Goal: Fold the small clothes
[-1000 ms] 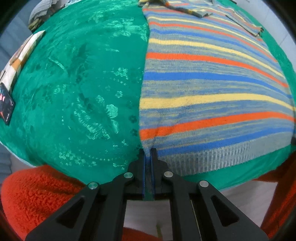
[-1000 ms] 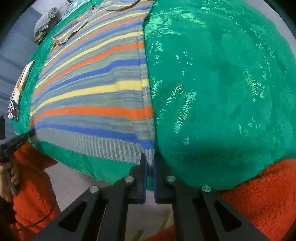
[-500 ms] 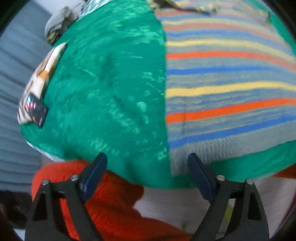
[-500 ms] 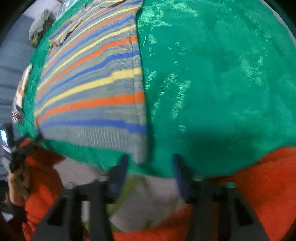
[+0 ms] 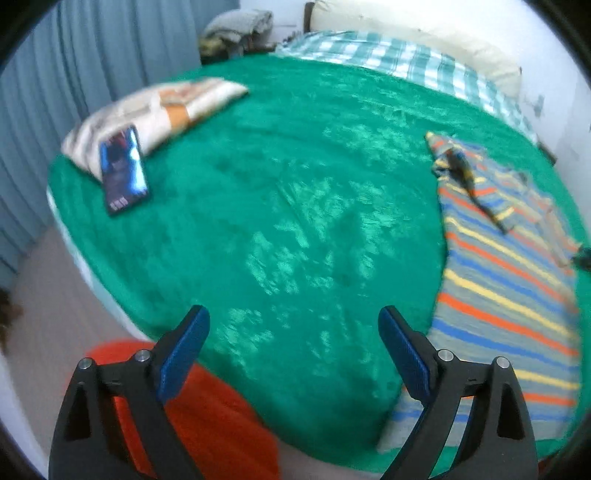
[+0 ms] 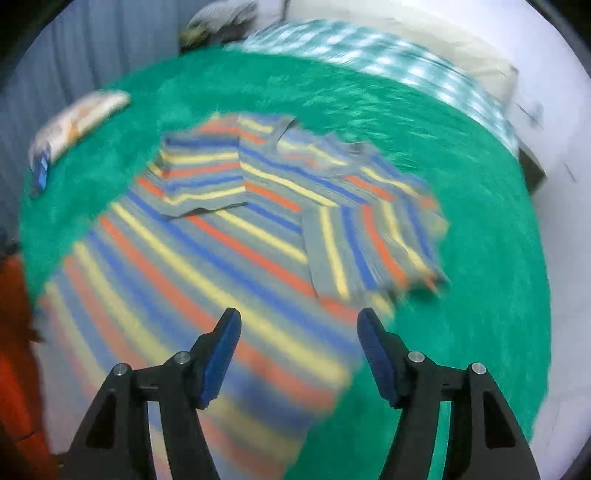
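Note:
A striped sweater (image 6: 236, 236) in grey, blue, orange and yellow lies flat on the green bedspread (image 6: 480, 206), both sleeves folded in over its chest. In the left wrist view the sweater (image 5: 509, 295) lies at the right. My left gripper (image 5: 293, 317) is open and empty, held above the bedspread (image 5: 295, 184) left of the sweater's hem. My right gripper (image 6: 299, 321) is open and empty, held above the sweater's lower body. The right wrist view is blurred.
A folded cream and orange cloth (image 5: 159, 110) with a phone (image 5: 123, 170) on it lies at the bed's left edge. A checked blanket (image 5: 406, 62) and a pillow (image 5: 424, 33) are at the head. The person's orange fleece (image 5: 207, 413) is at the near edge.
Both grippers were shut on the sweater's bottom corners. They opened, let the hem go, and have lifted up and back, so the whole bed now shows.

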Action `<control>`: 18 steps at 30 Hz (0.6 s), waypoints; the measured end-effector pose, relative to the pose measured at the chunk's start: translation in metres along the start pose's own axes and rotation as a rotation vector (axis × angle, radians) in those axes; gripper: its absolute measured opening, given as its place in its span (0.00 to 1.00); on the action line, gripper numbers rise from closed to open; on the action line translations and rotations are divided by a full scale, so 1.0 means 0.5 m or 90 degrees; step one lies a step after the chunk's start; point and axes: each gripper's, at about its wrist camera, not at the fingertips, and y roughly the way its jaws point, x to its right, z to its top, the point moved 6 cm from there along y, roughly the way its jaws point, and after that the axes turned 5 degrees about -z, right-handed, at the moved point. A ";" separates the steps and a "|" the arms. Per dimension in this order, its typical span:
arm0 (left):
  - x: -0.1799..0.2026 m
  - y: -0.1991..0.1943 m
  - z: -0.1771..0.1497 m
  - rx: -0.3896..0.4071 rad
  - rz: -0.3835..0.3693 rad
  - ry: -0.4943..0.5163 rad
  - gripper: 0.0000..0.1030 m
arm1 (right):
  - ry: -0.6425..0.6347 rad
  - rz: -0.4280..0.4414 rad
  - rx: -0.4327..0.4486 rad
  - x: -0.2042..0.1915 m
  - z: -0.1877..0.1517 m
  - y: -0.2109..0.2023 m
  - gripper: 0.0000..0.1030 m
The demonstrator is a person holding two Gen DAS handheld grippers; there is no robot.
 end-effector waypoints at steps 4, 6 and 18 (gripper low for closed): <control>-0.003 0.005 -0.006 -0.002 0.001 -0.005 0.91 | -0.022 -0.038 -0.024 -0.011 0.044 0.130 0.53; 0.008 0.009 -0.011 -0.007 0.003 0.002 0.91 | 0.017 -0.027 -0.045 0.003 0.050 0.183 0.52; 0.564 0.103 0.119 0.020 -0.110 0.592 0.82 | 0.114 0.036 -0.048 0.059 0.036 0.165 0.33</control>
